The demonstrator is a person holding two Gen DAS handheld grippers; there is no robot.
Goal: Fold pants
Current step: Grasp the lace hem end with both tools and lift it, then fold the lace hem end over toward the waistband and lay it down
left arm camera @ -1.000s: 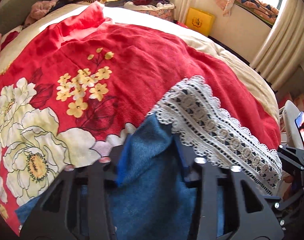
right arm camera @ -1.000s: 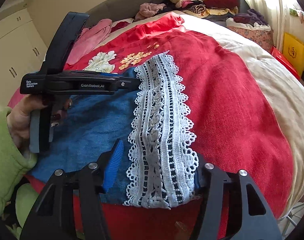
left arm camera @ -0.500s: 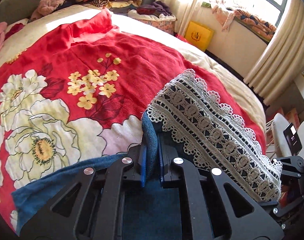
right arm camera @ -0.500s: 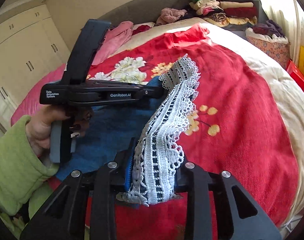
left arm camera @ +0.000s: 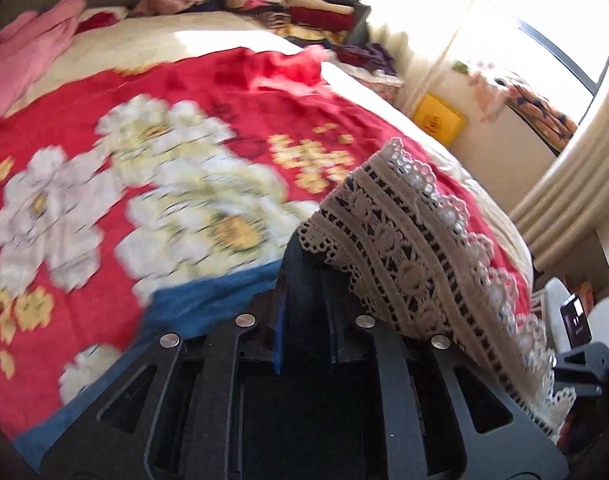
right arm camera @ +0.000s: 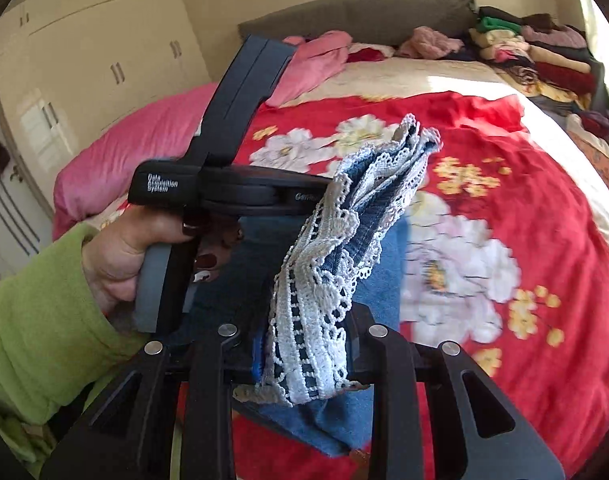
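We have the pants [right arm camera: 380,248], blue denim with a broad band of white lace [right arm camera: 312,320] along the hem, lifted at one end off the bed [right arm camera: 544,208], while the rest of the denim lies on the red flowered bedspread [left arm camera: 104,160]. The right tool [right arm camera: 304,354] is clenched on the lace edge, which bunches up between its fingers and stands in a soft crumpled ridge. The left tool [left arm camera: 306,320] is clamped on a dark fold of denim at the other corner of the same hem, with the lace draping over its right finger.

We judge the cloth to be light enough to carry with two pinches, and thoroughly limp: it sags and folds wherever we do not hold it. The denim itself looks sturdy and not slippery. The lace is the delicate part, open-worked and liable to snag or stretch, so we would rather have denim inside the grip than lace alone. Holding the two corners of the hem well apart should keep the edge taut and straight as we bring it over. A stack of folded clothes [right arm camera: 544,56] sits at the head of the bed, well away from our work.
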